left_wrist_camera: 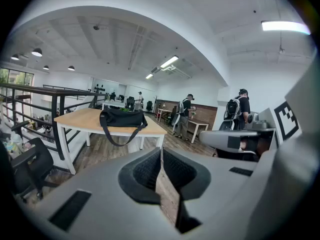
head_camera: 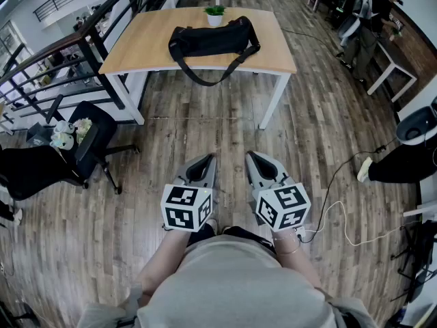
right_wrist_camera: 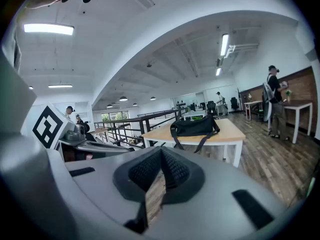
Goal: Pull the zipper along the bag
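Note:
A black duffel bag with a long shoulder strap lies on a wooden table at the far side of the room; its zipper is too small to make out. The bag shows far ahead in the left gripper view, and the same bag in the right gripper view. My left gripper and right gripper hang side by side close to my body, over the wooden floor, well short of the table. The left gripper and right gripper both have tips together, holding nothing.
A small potted plant stands behind the bag. A black office chair and a metal railing are at the left. A person stands by desks at the far right. A white cable trails on the floor to my right.

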Available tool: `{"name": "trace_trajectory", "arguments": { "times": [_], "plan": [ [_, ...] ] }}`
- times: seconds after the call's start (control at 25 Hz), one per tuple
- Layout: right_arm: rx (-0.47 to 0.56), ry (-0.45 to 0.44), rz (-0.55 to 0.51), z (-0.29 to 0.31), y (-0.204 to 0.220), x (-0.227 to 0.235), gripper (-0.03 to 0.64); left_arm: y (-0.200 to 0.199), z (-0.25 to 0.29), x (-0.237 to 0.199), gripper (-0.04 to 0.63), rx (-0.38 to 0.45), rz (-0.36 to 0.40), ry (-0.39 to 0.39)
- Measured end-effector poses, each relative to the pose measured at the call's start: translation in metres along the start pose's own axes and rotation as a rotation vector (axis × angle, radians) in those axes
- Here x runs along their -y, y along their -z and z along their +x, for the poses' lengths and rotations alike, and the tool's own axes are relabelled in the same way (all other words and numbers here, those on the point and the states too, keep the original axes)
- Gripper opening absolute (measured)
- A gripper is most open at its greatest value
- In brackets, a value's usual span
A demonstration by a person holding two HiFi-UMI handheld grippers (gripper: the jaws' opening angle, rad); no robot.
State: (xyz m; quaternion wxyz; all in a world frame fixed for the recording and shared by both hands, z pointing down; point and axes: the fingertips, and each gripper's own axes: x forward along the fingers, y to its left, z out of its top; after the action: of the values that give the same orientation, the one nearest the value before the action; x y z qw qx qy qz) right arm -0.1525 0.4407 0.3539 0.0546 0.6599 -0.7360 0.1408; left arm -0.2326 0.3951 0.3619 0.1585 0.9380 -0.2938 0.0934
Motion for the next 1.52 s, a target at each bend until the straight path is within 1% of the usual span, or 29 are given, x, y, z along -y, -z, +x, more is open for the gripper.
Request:
{"name": "trace_trajectory", "arguments": {
  "times": [0.16,0.36,0.52,0.68,0.84,1.0,1.12,1.16,1.2,1.4,1.52],
  "plan": [
    [-0.016,-0.013,0.007,0.002,0.007,-0.003,0.003,0.008,-0.002,-0.005,0.029,-0.013,-0.012,-0.018],
    [-0.013,-0.002,-0.025,0.006,0.009,-0.008,0.003,0.010,-0.003,-0.013,0.031,-0.021,-0.008,-0.035],
    [-0.009,-0.003,-0.028,0.010,0.005,-0.009,0.003,0.008,-0.003,-0.021,0.029,-0.012,-0.013,-0.053],
    [-0.012,-0.014,-0.037,0.015,0.005,-0.014,0.003,0.004,-0.004,-0.026,0.031,0.005,-0.018,-0.054],
    [-0.004,-0.041,-0.041,0.019,0.003,-0.021,0.005,0.002,-0.002,-0.026,0.031,0.012,-0.009,-0.025],
    [-0.008,-0.017,-0.038,0.027,0.002,-0.018,0.006,0.004,0.004,-0.028,0.031,-0.019,-0.009,0.008],
    [-0.009,0.003,-0.029,0.035,0.002,-0.018,0.008,0.001,0.008,-0.035,0.031,-0.023,0.000,0.022],
    [-0.008,0.008,-0.025,0.037,0.001,-0.019,0.015,0.000,0.008,-0.038,0.031,-0.021,0.002,0.029],
    [-0.007,0.013,-0.022,0.039,0.001,-0.021,0.054,-0.001,0.009,-0.039,0.031,-0.021,0.004,0.038],
    [-0.022,0.039,-0.015,0.046,0.005,-0.024,0.060,0.001,0.012,-0.043,0.032,-0.043,0.015,0.091],
    [-0.034,0.053,-0.007,0.049,0.007,-0.022,0.063,0.002,0.014,-0.045,0.035,-0.052,0.019,0.110]
  ]
}}
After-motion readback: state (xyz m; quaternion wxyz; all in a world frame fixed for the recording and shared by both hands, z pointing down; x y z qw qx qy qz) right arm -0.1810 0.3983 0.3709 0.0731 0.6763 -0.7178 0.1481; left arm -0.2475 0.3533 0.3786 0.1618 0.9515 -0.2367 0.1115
